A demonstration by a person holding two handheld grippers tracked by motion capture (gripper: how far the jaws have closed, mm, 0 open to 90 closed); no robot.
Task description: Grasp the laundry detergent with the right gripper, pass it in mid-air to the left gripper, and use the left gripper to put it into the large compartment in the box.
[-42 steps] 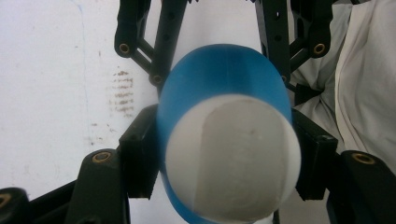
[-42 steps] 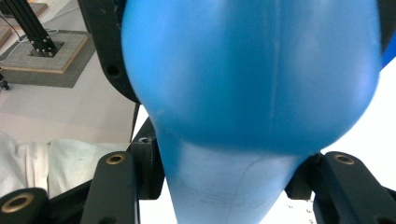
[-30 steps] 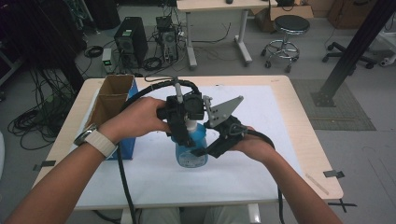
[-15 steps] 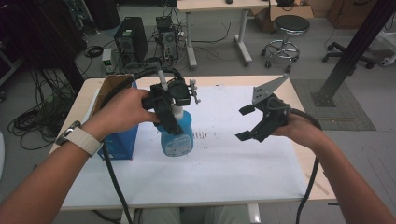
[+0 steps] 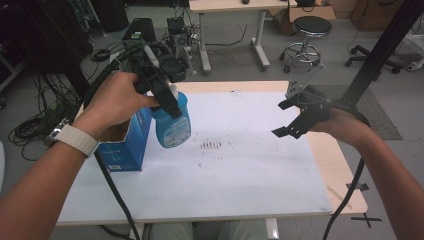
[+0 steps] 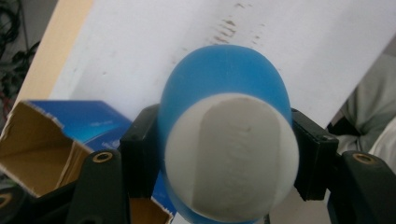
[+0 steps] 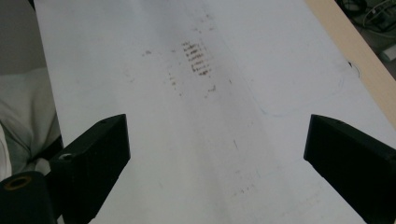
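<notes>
We see a white tabletop [image 5: 250, 165] with brown stains [image 5: 212, 145]. Our left gripper [image 5: 165, 97] has its fingers clamped on a blue bottle [image 5: 172, 125], lifted beside a box [image 5: 122, 145]. Our right gripper [image 5: 295, 117] hovers, its fingers just spread wide and empty; a stool [image 5: 307, 30] stands behind.

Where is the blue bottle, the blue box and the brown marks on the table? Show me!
blue bottle [image 5: 172, 125], high view, on its label, below the left gripper's jaws.
blue box [image 5: 125, 145], high view, on its blue front wall.
brown marks [image 5: 211, 145], high view, on the row of stains on the white tabletop.
</notes>
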